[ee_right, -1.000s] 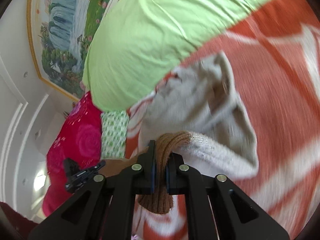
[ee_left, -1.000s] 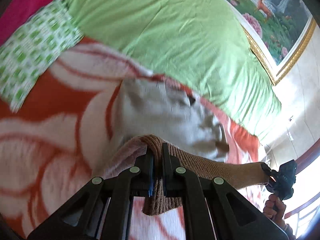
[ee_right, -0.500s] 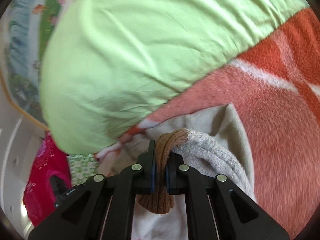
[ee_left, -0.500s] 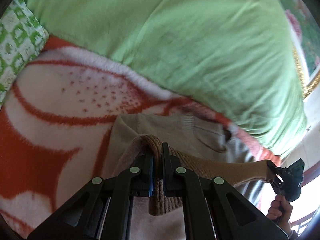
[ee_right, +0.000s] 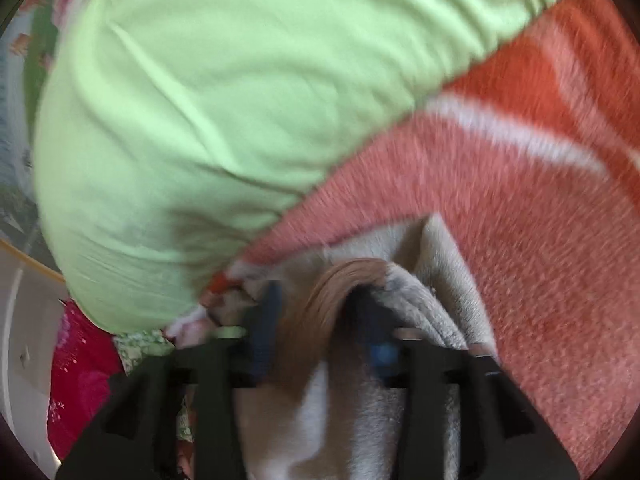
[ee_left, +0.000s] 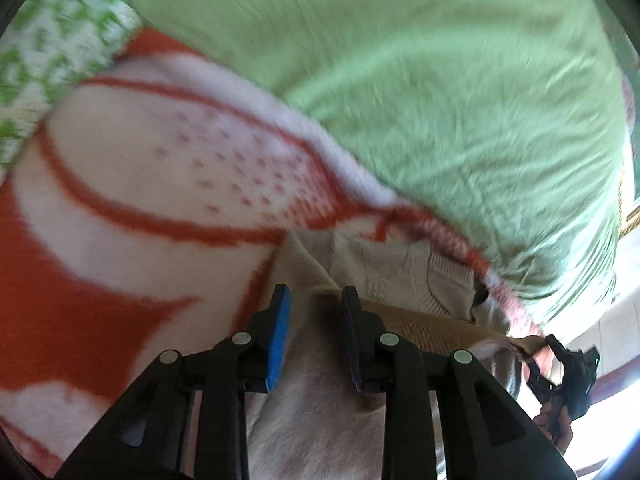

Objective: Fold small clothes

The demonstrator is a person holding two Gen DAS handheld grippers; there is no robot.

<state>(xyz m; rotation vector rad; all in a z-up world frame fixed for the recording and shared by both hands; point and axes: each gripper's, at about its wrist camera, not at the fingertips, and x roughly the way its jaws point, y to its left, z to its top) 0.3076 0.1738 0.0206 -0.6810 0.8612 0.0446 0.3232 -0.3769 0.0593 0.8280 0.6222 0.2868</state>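
Note:
A small beige knit garment (ee_left: 384, 264) with a brown ribbed hem (ee_left: 424, 324) lies folded over on the orange-and-white blanket (ee_left: 120, 208), near the green pillow. My left gripper (ee_left: 314, 300) is open just above the garment's folded edge, holding nothing. In the right wrist view the garment (ee_right: 436, 312) and its brown hem (ee_right: 340, 280) lie between the spread fingers of my right gripper (ee_right: 320, 300), which is open; the view is blurred. The right gripper also shows in the left wrist view (ee_left: 568, 372) at the hem's far end.
A large light-green pillow (ee_left: 420, 80) lies right behind the garment. A green-and-white patterned cloth (ee_left: 48, 48) is at the far left, a pink flowered cloth (ee_right: 80, 380) beyond it. A framed painting (ee_right: 16, 80) hangs on the wall behind.
Both grippers have opened and let go of the brown hem. The garment was carried toward the green pillow and now lies folded on the blanket.

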